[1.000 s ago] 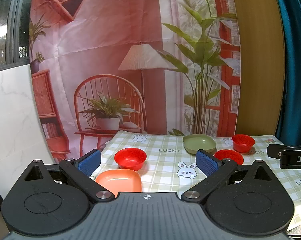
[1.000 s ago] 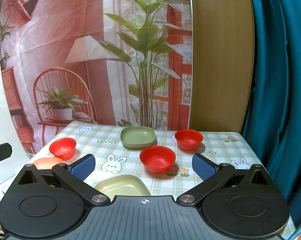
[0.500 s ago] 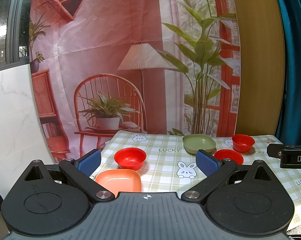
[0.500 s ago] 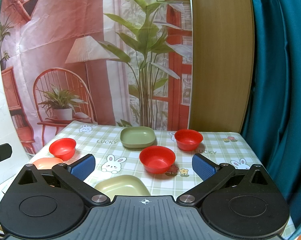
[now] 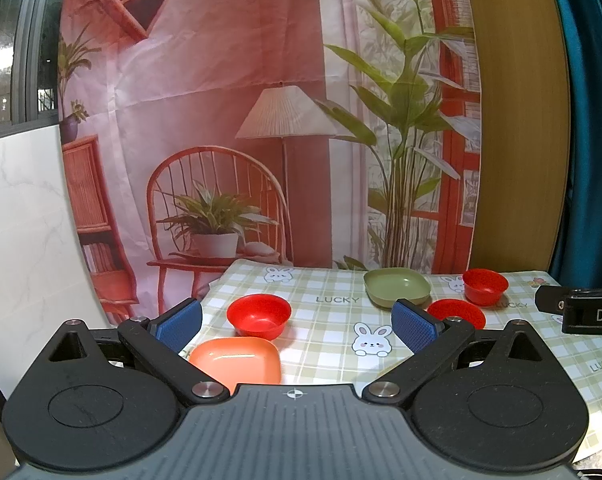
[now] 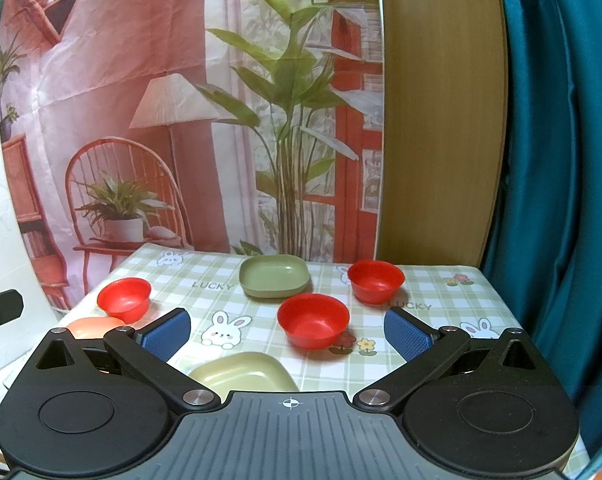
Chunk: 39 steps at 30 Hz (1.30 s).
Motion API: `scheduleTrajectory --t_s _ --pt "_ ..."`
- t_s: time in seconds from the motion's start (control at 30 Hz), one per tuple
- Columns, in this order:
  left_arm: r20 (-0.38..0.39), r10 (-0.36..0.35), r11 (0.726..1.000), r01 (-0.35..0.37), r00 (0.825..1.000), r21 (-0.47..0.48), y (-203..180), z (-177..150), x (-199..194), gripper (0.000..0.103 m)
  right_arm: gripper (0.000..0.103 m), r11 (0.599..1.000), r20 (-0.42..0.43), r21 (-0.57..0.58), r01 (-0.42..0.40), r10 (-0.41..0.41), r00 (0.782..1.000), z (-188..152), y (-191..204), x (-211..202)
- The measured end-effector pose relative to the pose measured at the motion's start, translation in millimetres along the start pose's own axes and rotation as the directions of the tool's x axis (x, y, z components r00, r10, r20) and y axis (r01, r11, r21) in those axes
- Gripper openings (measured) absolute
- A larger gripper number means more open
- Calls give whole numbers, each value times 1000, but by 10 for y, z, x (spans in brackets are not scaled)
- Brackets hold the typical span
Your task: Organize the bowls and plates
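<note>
Three red bowls stand on the checked tablecloth: one left [image 6: 124, 298], one in the middle [image 6: 313, 320], one at the back right [image 6: 376, 281]. A green square plate [image 6: 274, 276] sits at the back, a second green plate [image 6: 243, 372] lies close under my right gripper [image 6: 287, 332], which is open and empty. An orange plate [image 5: 237, 360] lies just ahead of my left gripper [image 5: 297, 324], also open and empty, with a red bowl [image 5: 259, 316] behind it. Both grippers hover at the table's near edge.
The table [image 6: 441, 300] backs onto a printed room backdrop [image 6: 181, 120] and a wooden panel [image 6: 441, 120]. A teal curtain [image 6: 561, 160] hangs on the right. A white marble-look wall [image 5: 21, 220] stands on the left. The right gripper's body [image 5: 581, 314] shows at the left view's right edge.
</note>
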<state>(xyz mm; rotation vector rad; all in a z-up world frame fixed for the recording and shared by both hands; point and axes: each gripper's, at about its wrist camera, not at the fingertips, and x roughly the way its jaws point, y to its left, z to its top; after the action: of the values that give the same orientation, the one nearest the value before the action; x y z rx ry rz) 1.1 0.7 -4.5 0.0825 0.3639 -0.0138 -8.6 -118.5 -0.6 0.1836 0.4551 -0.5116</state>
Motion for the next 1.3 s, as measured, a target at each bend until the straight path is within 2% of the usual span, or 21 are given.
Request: scheduleTrajectory --t_s 0.23,0.33,0.43,0.6,0.87,1.03,1.2,1.3 --pt "-21 3 1000 -3 1000 -1 7 21 94 102 103 1000 3 -4 3 -3 1000 133 -93 50" --pt "-27 20 1000 -20 999 7 8 63 190 102 103 1000 31 -18 8 -8 999 228 -177 166" --pt "-47 -5 1000 5 999 -9 50 165 336 102 103 1000 47 -12 14 -13 999 342 -273 288" --pt "-20 32 999 -32 999 0 68 314 533 102 103 1000 64 -11 13 -13 998 502 -465 520" --pt "-10 27 1000 -27 1000 -4 134 576 837 102 103 1000 47 11 13 -14 999 620 -631 905" --pt "-4 53 999 -53 999 -9 302 706 1021 102 102 999 19 25 -26 25 999 613 -604 1145" --pt "-49 55 997 -58 997 -52 557 725 1249 101 100 997 -6 32 -69 70 998 562 -452 1407" --pt "-62 91 995 -94 994 -45 689 707 1368 101 98 995 -27 28 -94 95 995 521 -331 1556"
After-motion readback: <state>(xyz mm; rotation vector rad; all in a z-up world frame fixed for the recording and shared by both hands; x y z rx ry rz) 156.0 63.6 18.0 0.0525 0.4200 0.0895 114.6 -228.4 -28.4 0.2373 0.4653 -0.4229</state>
